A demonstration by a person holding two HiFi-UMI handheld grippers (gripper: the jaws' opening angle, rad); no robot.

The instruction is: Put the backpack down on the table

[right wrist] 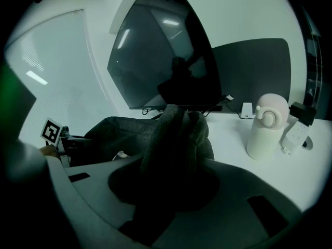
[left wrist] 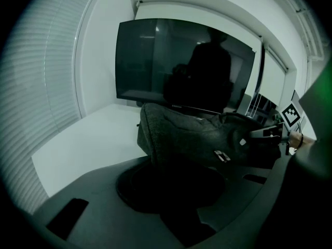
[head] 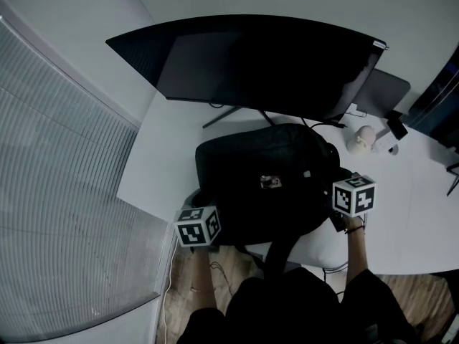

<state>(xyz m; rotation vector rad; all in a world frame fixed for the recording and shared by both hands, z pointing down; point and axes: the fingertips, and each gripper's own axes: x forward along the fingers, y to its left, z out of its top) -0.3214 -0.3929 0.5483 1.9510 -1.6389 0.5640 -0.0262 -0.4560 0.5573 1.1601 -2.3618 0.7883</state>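
A black fabric backpack [head: 265,181] lies flat on the white table [head: 165,156] in front of the monitor, a small tag on its top face. My left gripper [head: 209,208] is at its near left corner; in the left gripper view the grey fabric [left wrist: 176,134] runs down into the dark hollow between the jaws of that gripper [left wrist: 171,173] and looks pinched there. My right gripper [head: 328,206] is at the near right side. In the right gripper view a bunched fold of the bag [right wrist: 174,134] stands up from the closed jaws of the right gripper [right wrist: 166,175]. A strap hangs over the table's front edge.
A wide curved monitor [head: 265,63] on a stand rises just behind the bag, with cables at its foot. A white flask [right wrist: 265,126] and a white power strip [right wrist: 294,134] sit at the right. Window blinds [head: 57,156] run along the left wall.
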